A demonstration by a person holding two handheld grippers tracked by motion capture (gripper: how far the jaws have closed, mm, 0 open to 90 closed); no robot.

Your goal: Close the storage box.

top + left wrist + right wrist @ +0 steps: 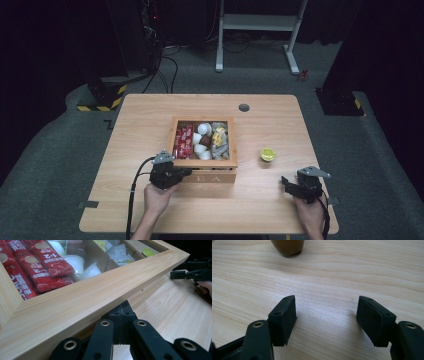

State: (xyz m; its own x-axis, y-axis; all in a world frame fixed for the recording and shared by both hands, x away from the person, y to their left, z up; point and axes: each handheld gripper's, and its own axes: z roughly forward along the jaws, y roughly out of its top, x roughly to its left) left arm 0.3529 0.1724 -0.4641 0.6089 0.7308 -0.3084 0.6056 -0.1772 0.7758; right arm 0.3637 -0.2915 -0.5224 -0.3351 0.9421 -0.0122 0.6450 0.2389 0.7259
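Note:
A wooden box [202, 163] lettered "TEA" stands mid-table, divided into compartments. It holds red sachets [37, 267], white cups [75, 262] and pale packets [219, 140]. My left gripper [186, 172] lies against the box's front left corner. In the left gripper view its jaws [122, 313] meet, shut, under the box's wooden rim [100, 292], and their tips are partly hidden there. My right gripper [285, 181] rests low over the table at the front right. It is open [327, 317] with bare wood between its pads.
A small brown cup [268, 154] with a yellow-green top sits right of the box, and its base [287, 246] lies ahead of the right gripper. A cable grommet [244, 107] marks the table's far side. A white desk frame [257, 22] stands on the floor beyond.

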